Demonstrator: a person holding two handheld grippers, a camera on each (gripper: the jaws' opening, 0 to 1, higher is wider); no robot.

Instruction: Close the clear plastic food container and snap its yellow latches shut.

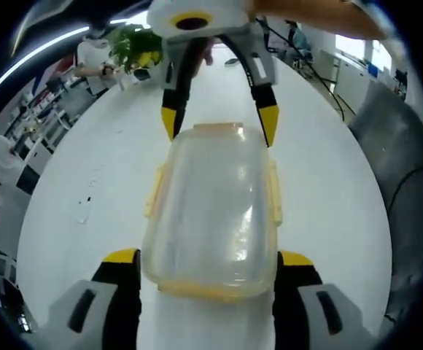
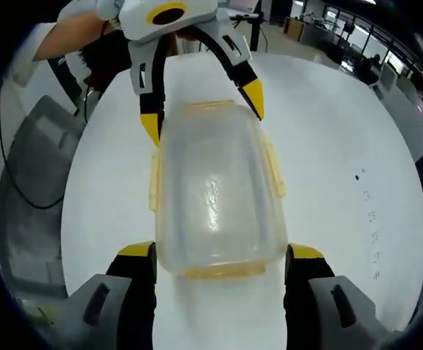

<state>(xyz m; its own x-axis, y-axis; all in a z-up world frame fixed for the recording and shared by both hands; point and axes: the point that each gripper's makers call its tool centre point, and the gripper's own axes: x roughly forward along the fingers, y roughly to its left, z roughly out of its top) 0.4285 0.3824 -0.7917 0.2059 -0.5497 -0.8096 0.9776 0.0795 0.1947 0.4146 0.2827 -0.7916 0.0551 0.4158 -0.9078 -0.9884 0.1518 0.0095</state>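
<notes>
The clear rectangular plastic food container (image 1: 211, 211) with its lid seated and yellow side latches (image 1: 273, 193) splayed outward sits mid-way on the round white bench (image 1: 328, 182). The left gripper (image 1: 208, 262) and right gripper (image 2: 219, 255) face each other across its ends, fingers spread, touching nothing firmly. A lopsided push on one latch would likely skid the light box or pop the lid.

Left gripper (image 1: 208, 264) and right gripper (image 2: 220, 261) face each other from opposite ends, jaws spread wide apart. Each gripper's yellow-tipped jaws appear at the top of the other's view.
</notes>
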